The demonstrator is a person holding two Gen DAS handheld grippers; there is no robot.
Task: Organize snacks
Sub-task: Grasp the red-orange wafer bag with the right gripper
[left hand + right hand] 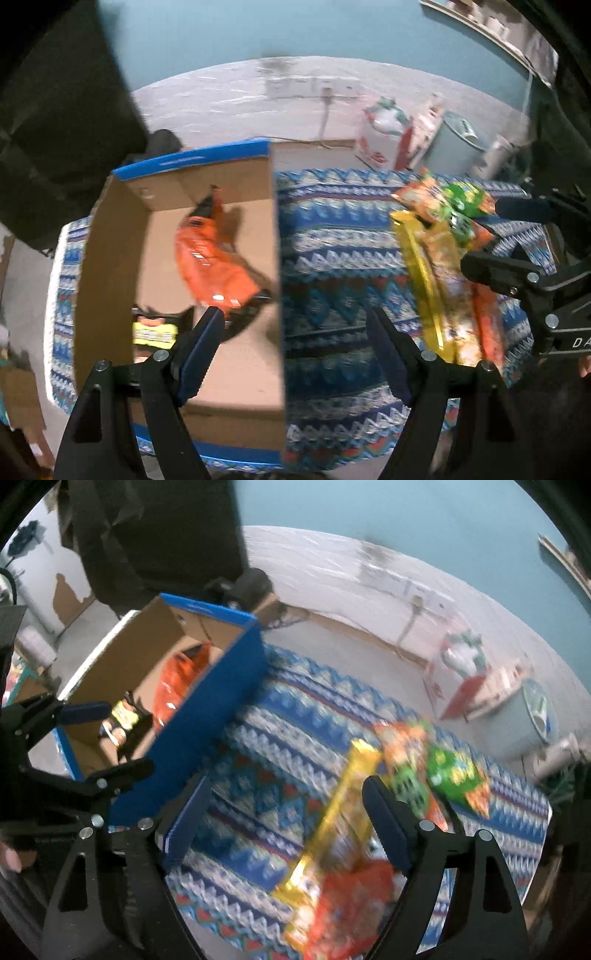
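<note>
Honestly, you had both the left gripper and right gripper spread empty; the near yellow packet looked light, crinkly, best pinched mid-body.

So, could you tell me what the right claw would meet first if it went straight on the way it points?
Most likely the long yellow snack packet lying on the blue patterned cloth. It sits between the open fingers of the right claw, just ahead. The picture is blurred, so depth is uncertain.
</note>
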